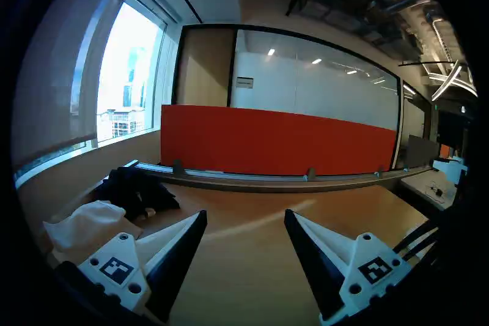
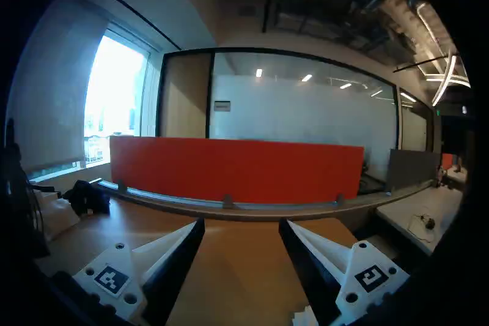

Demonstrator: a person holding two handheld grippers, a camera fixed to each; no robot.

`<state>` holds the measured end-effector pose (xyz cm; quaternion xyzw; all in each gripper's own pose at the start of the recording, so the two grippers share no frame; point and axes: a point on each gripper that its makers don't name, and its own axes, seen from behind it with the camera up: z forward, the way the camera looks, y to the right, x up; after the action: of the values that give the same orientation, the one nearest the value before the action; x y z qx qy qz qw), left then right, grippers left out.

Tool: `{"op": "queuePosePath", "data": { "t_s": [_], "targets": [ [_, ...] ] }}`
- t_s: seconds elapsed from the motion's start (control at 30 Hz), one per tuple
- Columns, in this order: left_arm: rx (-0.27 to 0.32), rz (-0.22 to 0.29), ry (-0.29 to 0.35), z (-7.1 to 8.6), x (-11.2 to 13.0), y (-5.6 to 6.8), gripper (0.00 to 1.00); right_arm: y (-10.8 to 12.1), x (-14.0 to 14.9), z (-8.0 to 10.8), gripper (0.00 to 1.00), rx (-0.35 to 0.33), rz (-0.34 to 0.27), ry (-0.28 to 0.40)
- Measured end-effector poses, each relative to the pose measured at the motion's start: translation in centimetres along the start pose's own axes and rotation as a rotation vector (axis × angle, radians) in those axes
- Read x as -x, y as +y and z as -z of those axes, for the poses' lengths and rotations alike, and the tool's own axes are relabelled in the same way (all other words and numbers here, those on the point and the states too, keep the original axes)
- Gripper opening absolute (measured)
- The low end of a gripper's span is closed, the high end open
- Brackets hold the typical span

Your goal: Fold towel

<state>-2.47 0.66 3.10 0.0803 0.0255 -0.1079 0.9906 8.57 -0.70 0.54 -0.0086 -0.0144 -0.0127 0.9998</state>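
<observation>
Wooden desk (image 1: 257,252) is stretching ahead of me to a red divider (image 1: 275,142). My left gripper (image 1: 244,213) and right gripper (image 2: 241,222) are both gaping, holding nothing. Far left, the white towel (image 1: 79,222) is lying crumpled beside a black bundle (image 1: 137,191), and the right gripper view is cropping both. A wall sign (image 1: 244,82) is showing too small to read.

The white towel (image 1: 85,223) lies crumpled in a loose heap at the desk's (image 1: 244,259) left end, beside a black cloth (image 1: 137,191).

Nothing is legible; the small wall sign (image 1: 244,82) is too blurred to read.
</observation>
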Motion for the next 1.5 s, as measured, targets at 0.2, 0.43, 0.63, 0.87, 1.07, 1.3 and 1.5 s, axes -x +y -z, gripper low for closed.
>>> {"op": "queuePosePath", "data": {
  "t_s": [0.2, 0.43, 0.63, 0.87, 1.07, 1.3, 1.5],
  "targets": [
    [0.004, -0.019, 0.030, -0.1, 0.7, -0.5, 0.94, -1.5, 0.5, -0.1, 0.94, -0.005, 0.011, 0.010],
    [0.007, -0.062, 0.058, 0.0, 2.6, -1.0, 0.94, -2.9, 0.8, 0.1, 0.94, -0.008, 0.011, 0.031],
    [-0.008, -0.056, 0.100, 0.0, 3.8, -1.8, 0.94, -3.7, 1.5, 0.7, 0.94, -0.018, -0.018, 0.034],
    [-0.024, -0.042, 0.134, 0.1, 5.4, -3.3, 0.94, -3.9, 2.9, 1.1, 0.94, -0.012, 0.002, 0.021],
    [-0.033, -0.046, 0.154, 0.1, 7.0, -4.8, 0.94, -4.3, 3.6, 0.9, 0.94, -0.002, 0.028, 0.017],
    [-0.045, -0.030, 0.177, 0.0, 8.9, -6.6, 0.94, -5.1, 4.7, 0.8, 0.94, -0.002, 0.028, 0.023],
    [-0.046, -0.031, 0.184, -0.4, 10.6, -7.7, 0.94, -5.9, 6.6, 0.6, 0.94, -0.003, 0.045, 0.016]
  ]
}}
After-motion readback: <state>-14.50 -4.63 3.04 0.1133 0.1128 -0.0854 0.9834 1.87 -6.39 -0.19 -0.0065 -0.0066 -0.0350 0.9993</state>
